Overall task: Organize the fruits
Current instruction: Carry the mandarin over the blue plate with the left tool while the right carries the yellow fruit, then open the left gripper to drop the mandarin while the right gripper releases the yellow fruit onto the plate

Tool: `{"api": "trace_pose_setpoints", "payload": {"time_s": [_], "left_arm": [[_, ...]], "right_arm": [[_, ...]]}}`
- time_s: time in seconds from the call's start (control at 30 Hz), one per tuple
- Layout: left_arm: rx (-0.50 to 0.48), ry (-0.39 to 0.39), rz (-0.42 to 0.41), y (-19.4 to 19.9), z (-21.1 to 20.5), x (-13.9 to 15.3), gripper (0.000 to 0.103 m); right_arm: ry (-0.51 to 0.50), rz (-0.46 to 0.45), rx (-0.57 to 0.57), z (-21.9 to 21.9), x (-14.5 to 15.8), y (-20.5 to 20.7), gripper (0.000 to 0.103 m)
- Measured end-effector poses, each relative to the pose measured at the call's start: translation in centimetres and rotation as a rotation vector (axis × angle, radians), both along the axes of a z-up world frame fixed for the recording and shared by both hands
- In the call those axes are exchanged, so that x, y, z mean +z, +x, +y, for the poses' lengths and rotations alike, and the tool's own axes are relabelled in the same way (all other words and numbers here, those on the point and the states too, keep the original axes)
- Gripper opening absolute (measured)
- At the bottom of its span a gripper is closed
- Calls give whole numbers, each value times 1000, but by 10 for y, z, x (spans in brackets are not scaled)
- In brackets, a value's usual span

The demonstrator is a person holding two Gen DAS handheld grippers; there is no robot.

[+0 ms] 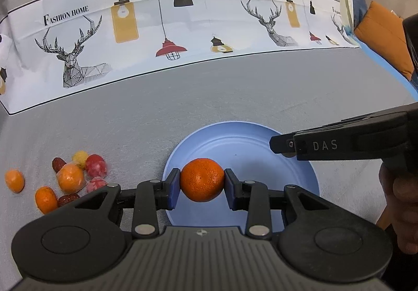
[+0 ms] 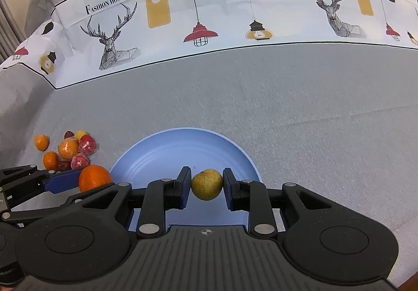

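Observation:
My left gripper (image 1: 202, 180) is shut on an orange (image 1: 202, 179) and holds it above the near left part of a blue plate (image 1: 235, 139). My right gripper (image 2: 206, 184) is shut on a small yellow-green fruit (image 2: 207, 183) over the same blue plate (image 2: 162, 152). The right gripper also shows in the left wrist view (image 1: 277, 146), side-on over the plate's right edge. The left gripper with its orange (image 2: 94, 177) shows in the right wrist view at the plate's left rim. A pile of small fruits (image 1: 70, 177) lies on the grey cloth left of the plate, also in the right wrist view (image 2: 69, 149).
A grey cloth (image 1: 261, 87) covers the surface. A white printed band with deer and lamps (image 1: 156, 29) runs across the back. An orange cushion (image 1: 384, 34) sits at the far right. A hand (image 1: 402, 207) holds the right gripper.

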State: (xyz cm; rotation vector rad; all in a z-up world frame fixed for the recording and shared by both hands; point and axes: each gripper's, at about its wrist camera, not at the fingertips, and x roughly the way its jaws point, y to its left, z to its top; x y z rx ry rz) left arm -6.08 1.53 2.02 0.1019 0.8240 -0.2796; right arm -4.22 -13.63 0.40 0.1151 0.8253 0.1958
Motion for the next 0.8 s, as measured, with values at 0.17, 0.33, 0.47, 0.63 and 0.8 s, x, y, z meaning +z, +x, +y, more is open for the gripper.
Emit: {"api": "trace_pose_setpoints", "payload": {"time_s": [0.17,0.33,0.47,0.63,0.8], "left_arm": [[2,-3,5,2,1,0,39],[-2,-1,6,2,0,1,39],[-2,-1,7,2,-1,1,39],[-3,1,8,2,-2,0,39],[-6,4,8,2,-3,-1,39]], "right_arm": [[-4,10,2,1,-1,1,28],[-6,14,3,1,-2,2,28],[-7,17,3,2,-3,2,28],[-9,22,2,2,-4,2,28],[-10,23,2,2,-5,2,28]]}}
